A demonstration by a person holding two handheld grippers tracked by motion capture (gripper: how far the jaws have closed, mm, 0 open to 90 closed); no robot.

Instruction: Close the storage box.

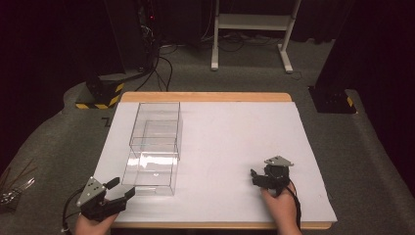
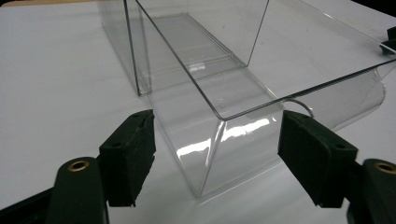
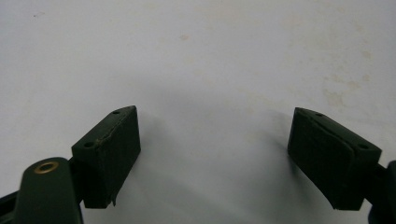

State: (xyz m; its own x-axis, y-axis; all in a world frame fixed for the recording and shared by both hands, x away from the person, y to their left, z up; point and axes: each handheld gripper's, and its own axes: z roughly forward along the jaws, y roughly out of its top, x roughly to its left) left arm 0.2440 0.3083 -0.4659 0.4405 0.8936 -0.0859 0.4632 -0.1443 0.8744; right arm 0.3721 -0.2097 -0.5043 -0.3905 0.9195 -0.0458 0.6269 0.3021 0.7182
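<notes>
While its far walls blur together, the clear box (image 2: pixel 224 116) sits between the left tool's (image 2: pixel 215 154) jaws.

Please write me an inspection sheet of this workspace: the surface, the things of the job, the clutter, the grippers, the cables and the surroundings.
Surface: white sheet on a wooden table, with faint stains.
Job's things: two clear plastic boxes, near box and far box, end to end, empty.
Clutter: nothing seen on the sheet.
Grippers: left gripper open, a corner of the near box between its pads, no contact; right gripper open over bare sheet, holding nothing.
Cables: one trails from each gripper; more black cables on the floor behind the table.
Surroundings: grey carpet, white frame legs, yellow-black striped base, dark background.
</notes>
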